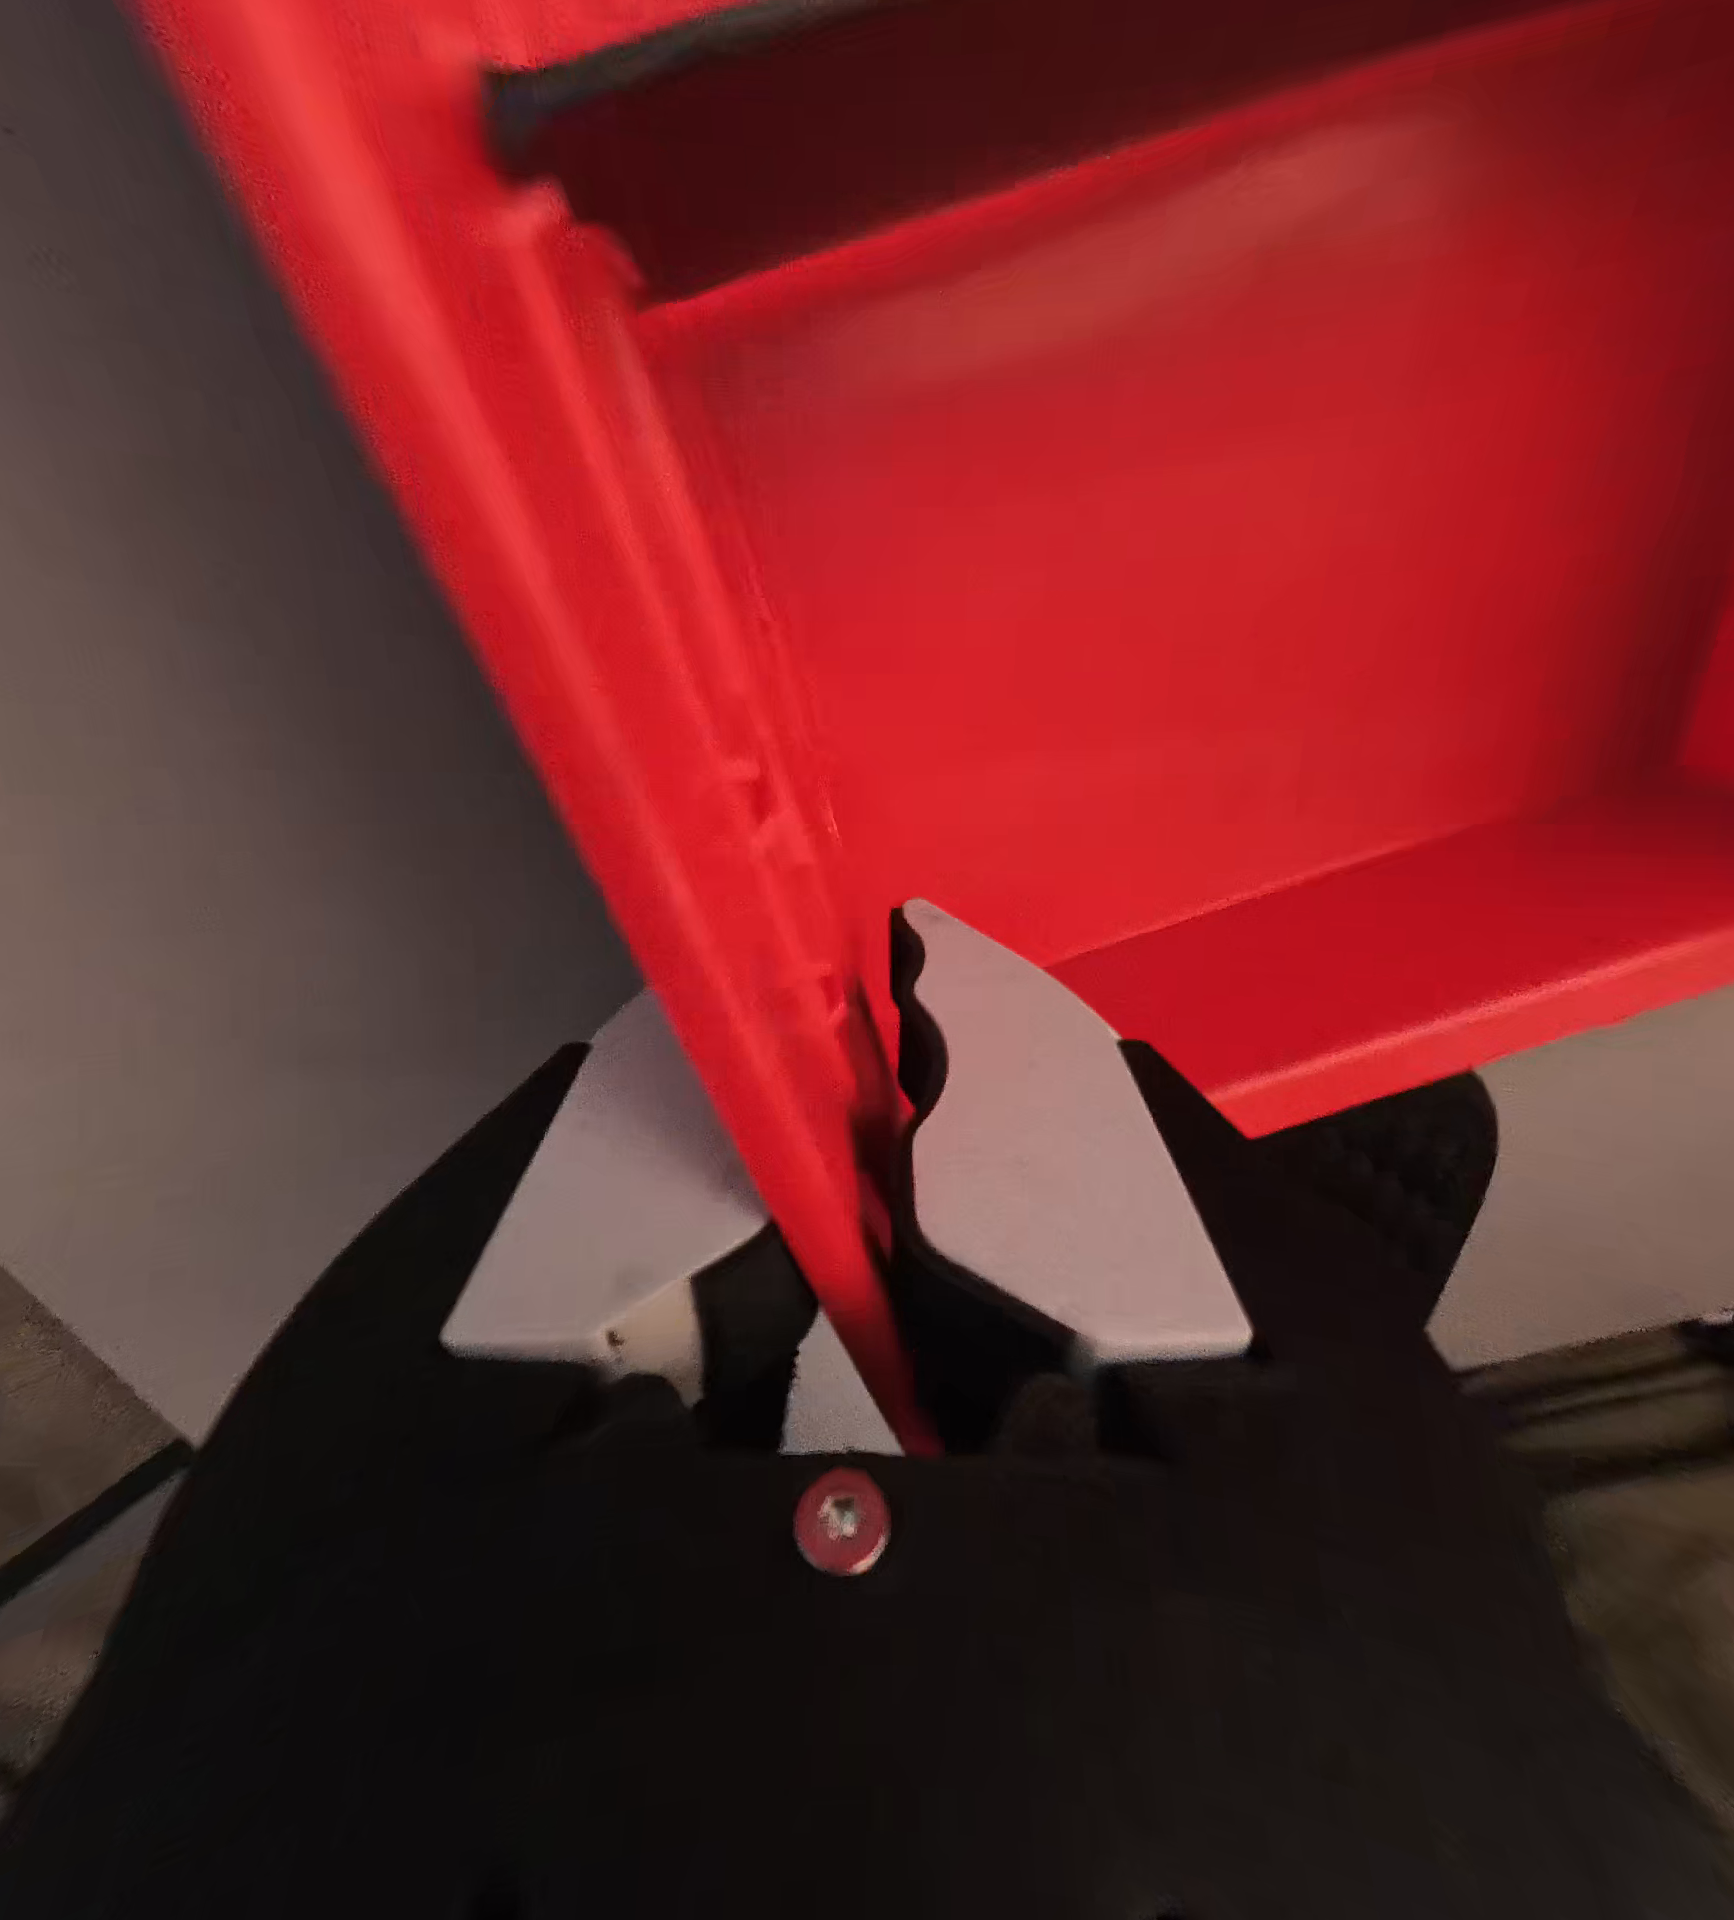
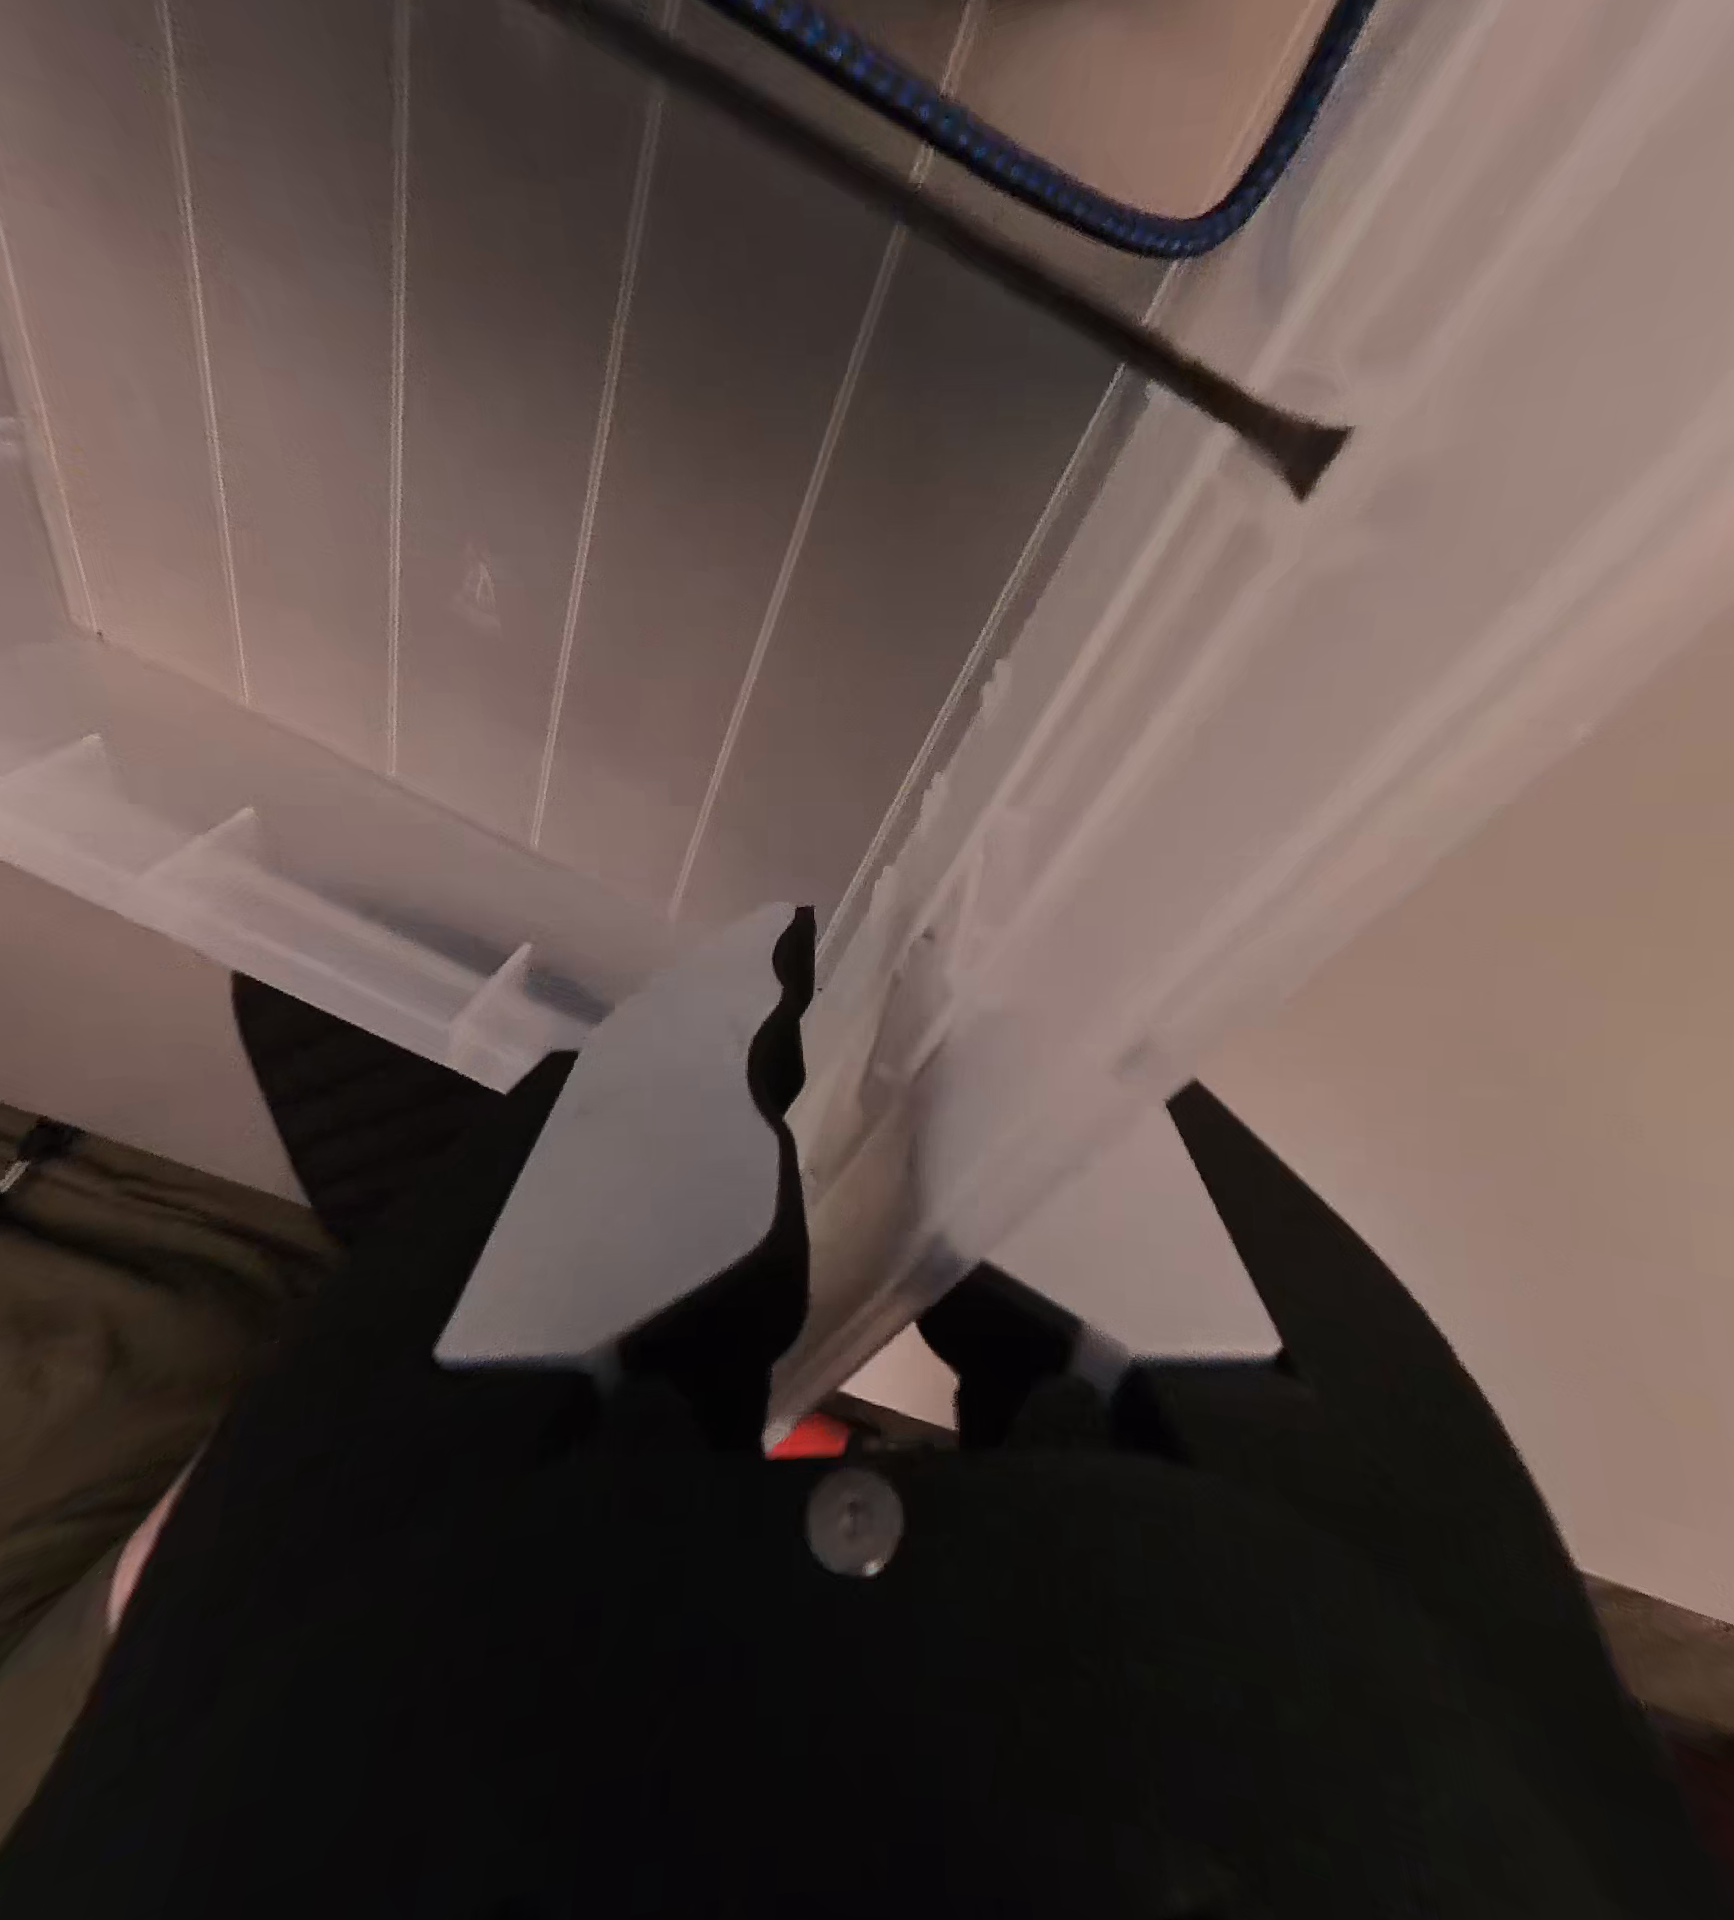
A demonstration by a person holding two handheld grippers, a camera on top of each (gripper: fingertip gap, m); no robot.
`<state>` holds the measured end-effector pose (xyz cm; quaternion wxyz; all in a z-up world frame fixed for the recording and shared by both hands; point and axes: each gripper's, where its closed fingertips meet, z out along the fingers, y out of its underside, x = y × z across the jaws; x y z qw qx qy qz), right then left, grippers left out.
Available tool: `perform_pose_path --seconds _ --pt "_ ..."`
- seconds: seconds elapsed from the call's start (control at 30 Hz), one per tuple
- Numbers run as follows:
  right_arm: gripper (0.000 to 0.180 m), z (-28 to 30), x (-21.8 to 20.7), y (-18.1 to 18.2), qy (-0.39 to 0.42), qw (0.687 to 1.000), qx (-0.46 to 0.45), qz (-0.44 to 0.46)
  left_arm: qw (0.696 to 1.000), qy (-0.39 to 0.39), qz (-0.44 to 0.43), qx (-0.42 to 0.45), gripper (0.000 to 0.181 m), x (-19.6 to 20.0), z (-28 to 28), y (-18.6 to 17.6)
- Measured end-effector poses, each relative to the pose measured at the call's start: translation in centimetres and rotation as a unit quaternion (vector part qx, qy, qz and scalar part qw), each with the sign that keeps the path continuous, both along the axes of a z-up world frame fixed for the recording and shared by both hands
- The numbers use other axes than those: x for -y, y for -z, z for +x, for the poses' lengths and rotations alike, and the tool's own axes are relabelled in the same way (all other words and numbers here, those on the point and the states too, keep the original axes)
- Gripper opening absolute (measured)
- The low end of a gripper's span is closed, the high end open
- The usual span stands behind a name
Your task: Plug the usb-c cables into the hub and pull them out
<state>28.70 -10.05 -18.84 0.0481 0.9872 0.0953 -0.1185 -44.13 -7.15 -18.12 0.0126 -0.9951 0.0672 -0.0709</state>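
Observation:
My left gripper (image 1: 821,1008) is shut on the left wall of a red plastic bin (image 1: 1206,623). The wall runs between its two fingers, and the left fingertip is hidden behind it. The part of the bin's inside that shows is bare; a black strip (image 1: 655,73) lies along its far end. My right gripper (image 2: 904,1008) is shut on the right wall of a clear plastic container (image 2: 530,416). A blue braided cable (image 2: 1185,234) curves at the far end of that container, next to a dark flat strip (image 2: 1102,322). No hub shows in either view.
Both containers are over a white tabletop (image 1: 167,623), which also shows in the right wrist view (image 2: 1569,1039). Olive-green fabric (image 2: 63,1403) lies below the table edge at the left. Brownish floor (image 1: 1,1382) shows beyond the table edge. The grippers' ends are close to 75 centimetres from one another.

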Motion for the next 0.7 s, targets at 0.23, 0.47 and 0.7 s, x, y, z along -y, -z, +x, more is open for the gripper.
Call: perform_pose_path --seconds 0.23,0.47,0.7 --pt "0.017 -2.4 -0.3 0.0 -0.030 0.999 0.018 -0.031 0.996 0.052 -0.061 -0.031 0.019 -0.1 4.2 0.1" --pt "0.020 -4.7 -0.7 -0.1 -0.069 0.995 0.052 -0.053 0.986 0.119 -0.091 -0.071 0.026 0.0 7.8 0.2" --pt "0.021 -7.3 -1.2 -0.1 -0.122 0.988 0.078 -0.059 0.976 0.175 -0.097 -0.087 0.029 0.2 11.4 0.2"
